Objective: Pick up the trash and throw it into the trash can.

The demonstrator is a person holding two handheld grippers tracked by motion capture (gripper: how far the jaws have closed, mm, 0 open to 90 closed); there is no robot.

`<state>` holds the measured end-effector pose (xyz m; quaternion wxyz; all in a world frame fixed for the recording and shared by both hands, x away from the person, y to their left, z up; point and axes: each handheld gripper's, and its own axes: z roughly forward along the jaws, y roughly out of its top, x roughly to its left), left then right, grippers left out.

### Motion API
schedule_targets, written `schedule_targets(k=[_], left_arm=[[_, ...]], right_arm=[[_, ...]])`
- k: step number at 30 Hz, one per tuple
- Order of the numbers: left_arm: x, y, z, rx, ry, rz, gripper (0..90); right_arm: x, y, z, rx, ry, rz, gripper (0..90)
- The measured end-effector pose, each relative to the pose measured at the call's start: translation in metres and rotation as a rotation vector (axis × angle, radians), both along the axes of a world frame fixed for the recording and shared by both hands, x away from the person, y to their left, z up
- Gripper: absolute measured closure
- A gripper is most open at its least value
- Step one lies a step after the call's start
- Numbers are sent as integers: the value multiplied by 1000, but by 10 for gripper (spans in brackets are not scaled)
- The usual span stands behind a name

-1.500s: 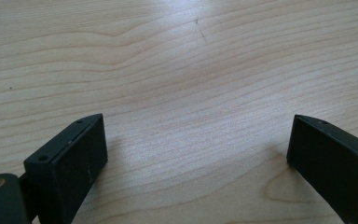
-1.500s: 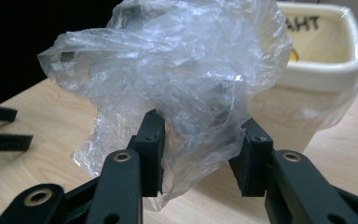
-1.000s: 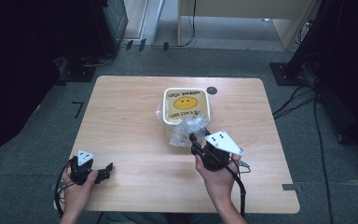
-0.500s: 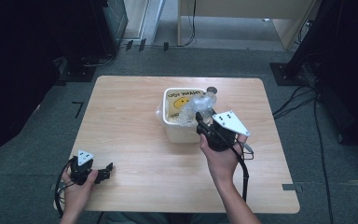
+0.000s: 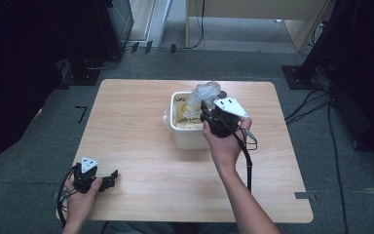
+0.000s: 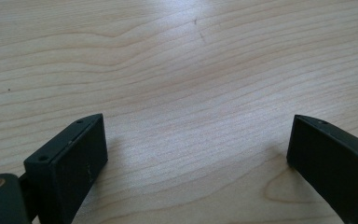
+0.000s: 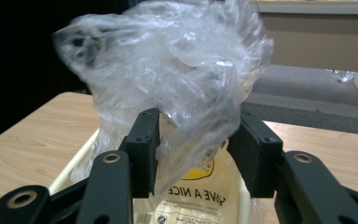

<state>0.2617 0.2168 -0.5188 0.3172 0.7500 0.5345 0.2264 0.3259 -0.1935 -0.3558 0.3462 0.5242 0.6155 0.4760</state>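
At the bench's (image 5: 141, 122) near left corner the left gripper (image 5: 108, 179) is seen resting on the wood just as it was a second ago, its jaws spread wide with nothing but bare grain between them in its own view (image 6: 196, 154). Toward the middle of the far edge stands the white tub (image 5: 187, 139), with a yellow smiley bag (image 7: 200, 191) lying inside it. Over the tub the right gripper (image 5: 205, 113) is held, its jaws pinching a crumpled clear plastic bag (image 5: 202, 95); a second ago that bag was being carried low over the bench in front of the tub, and it has since been lifted up and over the rim. From this it is judged that the bag is being brought to the tub for dropping in, with release not yet made. The tub's near right wall is covered by the hand (image 5: 224, 146), and much of its inside is veiled by the plastic (image 7: 168, 70). Whether anything is wrapped in the bag cannot be told, and the printed lettering on the yellow bag is only partly readable.
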Motion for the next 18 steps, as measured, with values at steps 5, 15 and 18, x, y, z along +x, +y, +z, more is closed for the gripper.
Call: schedule_targets(k=[5, 15, 18], left_arm=[[0, 0, 0, 0, 1, -1, 47], [0, 0, 0, -1, 0, 0, 47], [0, 0, 0, -1, 0, 0, 47]], right_arm=[[11, 2, -5, -9, 19, -11, 546], [25, 7, -22, -25, 96, 4, 504], [26, 7, -23, -20, 98, 9, 494]])
